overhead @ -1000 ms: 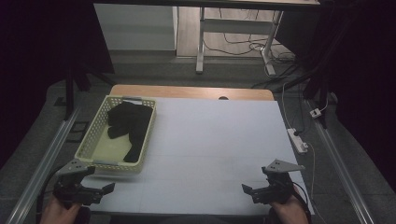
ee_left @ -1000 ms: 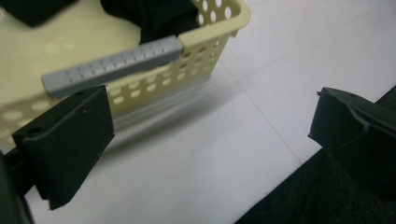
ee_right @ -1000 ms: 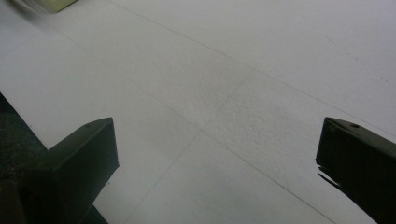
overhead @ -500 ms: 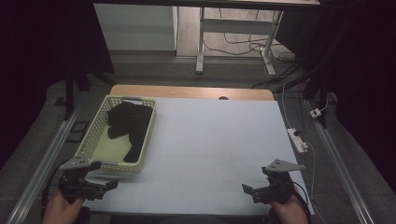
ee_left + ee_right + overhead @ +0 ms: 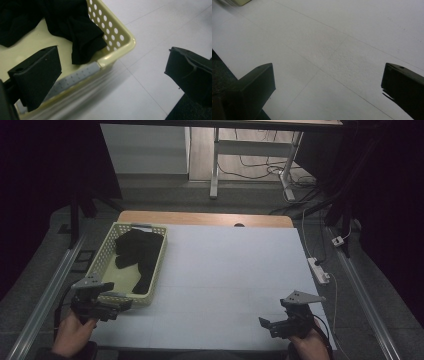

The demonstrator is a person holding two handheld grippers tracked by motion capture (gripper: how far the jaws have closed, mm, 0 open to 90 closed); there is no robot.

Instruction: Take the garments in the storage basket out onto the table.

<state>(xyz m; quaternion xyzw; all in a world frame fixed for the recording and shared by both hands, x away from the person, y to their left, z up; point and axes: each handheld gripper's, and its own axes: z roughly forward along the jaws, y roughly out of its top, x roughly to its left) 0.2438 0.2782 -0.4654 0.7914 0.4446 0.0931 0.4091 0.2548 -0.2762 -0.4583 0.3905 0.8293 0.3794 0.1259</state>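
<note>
While both hand-held grippers gape wide, crumpled black cloth (image 5: 137, 254) fills perforated yellow basket (image 5: 104, 265).

Dim room. White table (image 5: 225, 270), wooden strip at far edge. Beyond table: grey floor (image 5: 165, 190), metal desk legs (image 5: 215, 165), tangled cables (image 5: 265, 170). Power strip (image 5: 318, 270) right of table.

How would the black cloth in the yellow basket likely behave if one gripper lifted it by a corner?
The black cloth lies crumpled in soft folds, so it would probably hang limp rather than hold shape. It looks thin, likely light. Lying loose in the yellow basket, it might drag against the perforated wall as it comes out.
</note>
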